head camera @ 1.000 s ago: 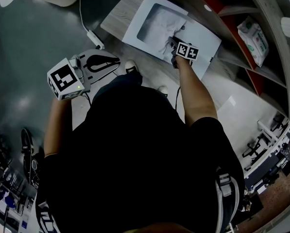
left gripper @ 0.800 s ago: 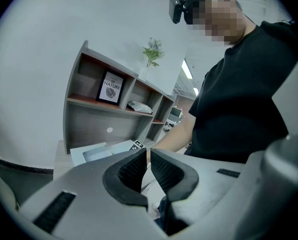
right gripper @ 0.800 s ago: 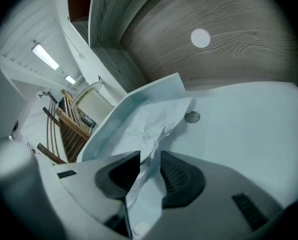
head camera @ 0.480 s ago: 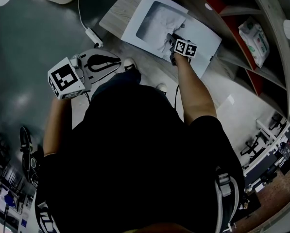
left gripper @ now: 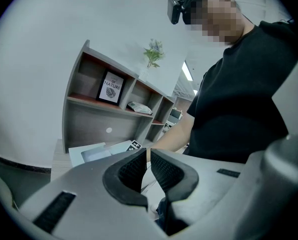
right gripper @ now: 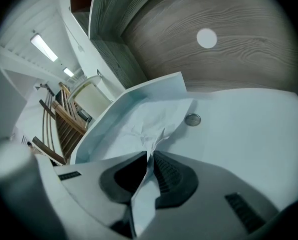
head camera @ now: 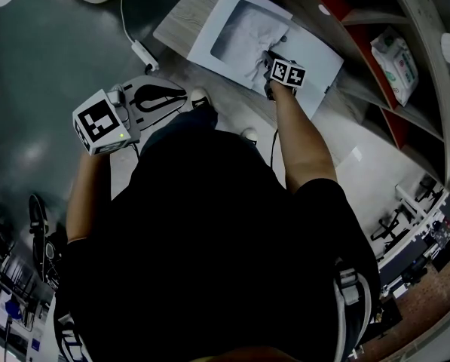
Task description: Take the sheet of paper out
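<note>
Head view: looking steeply down past a dark shirt onto a wooden tabletop [head camera: 181, 23]. Lying open on it, a white folder [head camera: 319, 62], with the crumpled sheet of paper [head camera: 247, 36] still inside its window. At the end of an outstretched bare arm, the right gripper [head camera: 267, 55], tips down on the near edge of the sheet. Well apart at lower left, off the table and over the grey floor, the left gripper [head camera: 164, 96], carrying nothing. To the right, a shelf unit [head camera: 405, 96] with a pack of wipes [head camera: 394, 60] on one shelf.

Left gripper view: left gripper [left gripper: 146, 156] clenched, pads together with nothing between them. Beyond the jaws, the white folder on the table, the shelf unit behind it with a framed picture [left gripper: 111, 88], and a small plant [left gripper: 153, 54] on top.

Right gripper view: right gripper [right gripper: 149, 159], having just been closing, now clamped on a raised crease of the sheet of paper, with a flap of it trailing down between the pads. Rest of the sheet still spread, wrinkled, in the folder's opening. Just beside the sheet's corner, a round snap button [right gripper: 192, 119] on the folder's face.
</note>
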A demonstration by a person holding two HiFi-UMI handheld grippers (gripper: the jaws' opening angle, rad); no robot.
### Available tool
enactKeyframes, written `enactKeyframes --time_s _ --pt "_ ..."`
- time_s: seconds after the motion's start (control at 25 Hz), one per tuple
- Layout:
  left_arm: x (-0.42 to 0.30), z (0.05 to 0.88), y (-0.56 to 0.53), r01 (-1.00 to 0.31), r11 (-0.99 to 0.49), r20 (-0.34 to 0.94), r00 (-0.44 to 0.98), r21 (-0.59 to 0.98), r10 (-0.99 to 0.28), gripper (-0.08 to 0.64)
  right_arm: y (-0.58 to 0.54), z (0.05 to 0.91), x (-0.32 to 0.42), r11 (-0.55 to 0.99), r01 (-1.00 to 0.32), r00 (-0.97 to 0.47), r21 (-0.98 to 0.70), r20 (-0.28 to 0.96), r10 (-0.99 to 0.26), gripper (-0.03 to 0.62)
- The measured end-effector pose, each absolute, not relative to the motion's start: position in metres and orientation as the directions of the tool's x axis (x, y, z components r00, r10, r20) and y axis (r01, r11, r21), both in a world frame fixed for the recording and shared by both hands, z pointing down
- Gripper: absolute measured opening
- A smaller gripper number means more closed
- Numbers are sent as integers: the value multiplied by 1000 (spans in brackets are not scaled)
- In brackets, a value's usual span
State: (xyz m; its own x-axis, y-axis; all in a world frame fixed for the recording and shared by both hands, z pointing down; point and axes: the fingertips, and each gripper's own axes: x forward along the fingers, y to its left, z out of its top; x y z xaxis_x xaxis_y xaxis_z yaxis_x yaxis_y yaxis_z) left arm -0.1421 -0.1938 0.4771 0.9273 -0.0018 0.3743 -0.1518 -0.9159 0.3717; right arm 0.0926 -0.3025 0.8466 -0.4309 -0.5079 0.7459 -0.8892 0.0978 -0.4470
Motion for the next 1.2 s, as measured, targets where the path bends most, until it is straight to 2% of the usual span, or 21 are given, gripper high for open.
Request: enactKeyframes --time_s 0.32,1.2 --pt "-141 476 -196 -152 -917 375 927 370 -3 41 -304 845 92 99 -880 -446 -464 739 -505 25" --pt "-124 465 -193 -133 -917 348 938 375 6 41 -309 824 101 83 -853 -473 -515 697 -538 17"
